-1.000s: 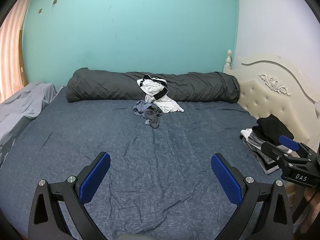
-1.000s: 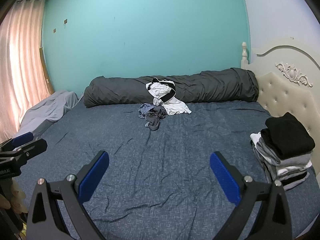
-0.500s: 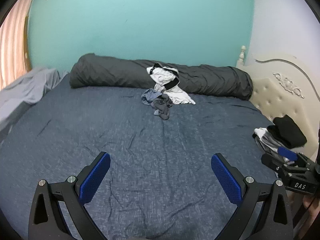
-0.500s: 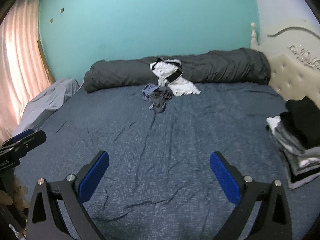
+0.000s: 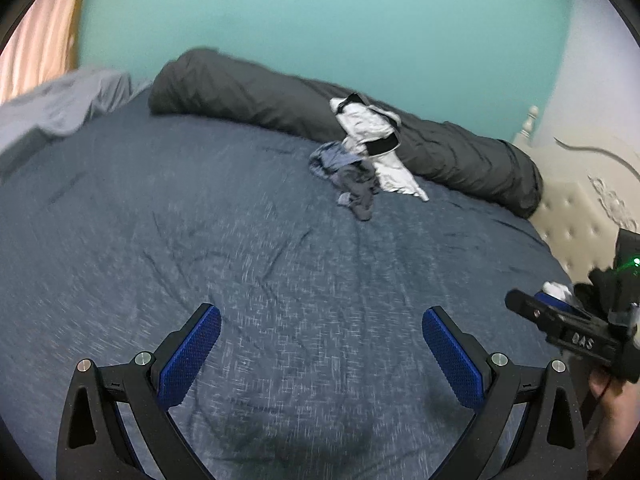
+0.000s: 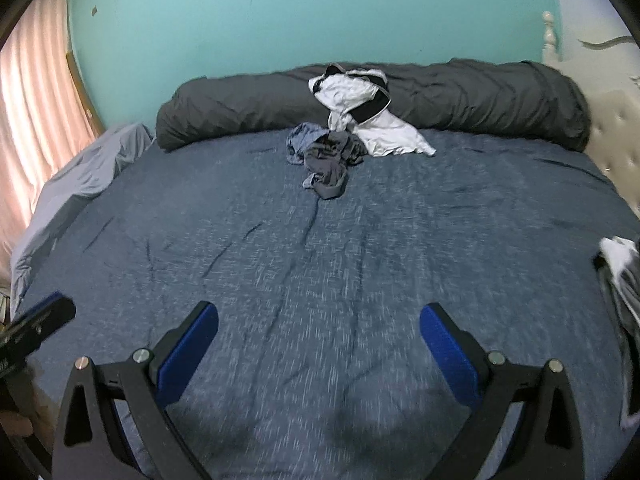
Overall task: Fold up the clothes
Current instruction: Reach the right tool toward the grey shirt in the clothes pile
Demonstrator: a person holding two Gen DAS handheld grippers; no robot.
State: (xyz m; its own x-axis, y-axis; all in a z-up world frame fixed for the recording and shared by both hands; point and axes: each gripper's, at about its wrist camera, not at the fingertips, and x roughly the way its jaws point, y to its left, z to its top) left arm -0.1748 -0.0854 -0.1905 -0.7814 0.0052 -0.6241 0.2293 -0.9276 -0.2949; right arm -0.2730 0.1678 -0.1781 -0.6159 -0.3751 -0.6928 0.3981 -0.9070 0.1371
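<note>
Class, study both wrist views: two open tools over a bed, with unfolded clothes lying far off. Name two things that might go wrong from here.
1. The dark grey garment lies tangled with a blue one and touches the white garment, so a grab may lift several at once.
2. The folded stack sits at the bed's edge beside the right tool; a sweep may topple it.
</note>
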